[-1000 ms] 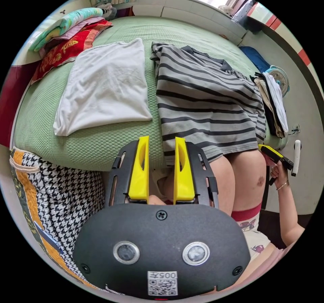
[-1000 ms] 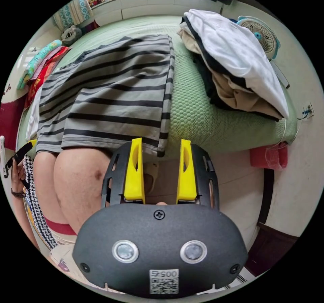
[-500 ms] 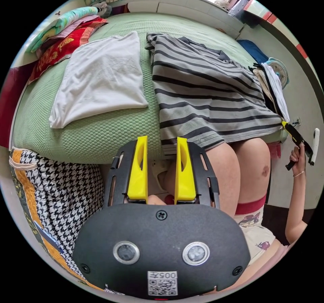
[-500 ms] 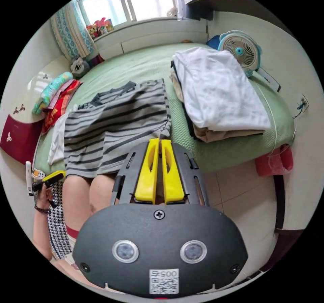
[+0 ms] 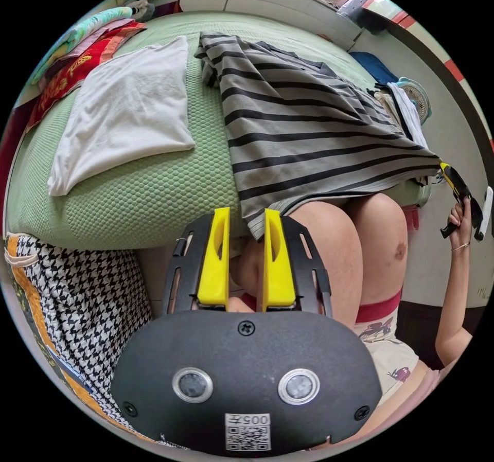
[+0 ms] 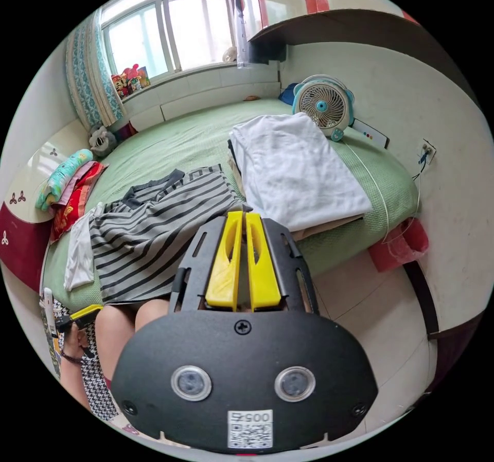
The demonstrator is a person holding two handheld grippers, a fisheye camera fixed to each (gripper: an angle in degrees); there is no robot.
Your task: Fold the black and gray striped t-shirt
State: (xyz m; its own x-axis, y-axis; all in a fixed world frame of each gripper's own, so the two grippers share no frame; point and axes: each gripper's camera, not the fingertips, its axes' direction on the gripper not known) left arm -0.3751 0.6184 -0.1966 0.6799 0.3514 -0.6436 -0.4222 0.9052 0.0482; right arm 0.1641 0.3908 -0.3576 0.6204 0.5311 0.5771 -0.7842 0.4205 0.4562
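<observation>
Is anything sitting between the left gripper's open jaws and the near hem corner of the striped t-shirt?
Nothing visible blocks it. In the left gripper view the left gripper has its jaws apart with the striped t-shirt's hem corner hanging off the bed edge right at them. The white folded cloth lies off to one side.

Left tool (image 5: 246, 220): jaws standing apart, gap showing between them.
Right tool (image 6: 243, 223): jaws pressing together at the tips, nearly parallel.
Right hand (image 5: 459, 218): gripping the right tool's handle, forearm rising from the lower right of the left gripper view.
Legs (image 5: 355, 246): bare knees standing side by side, just behind the left tool.
</observation>
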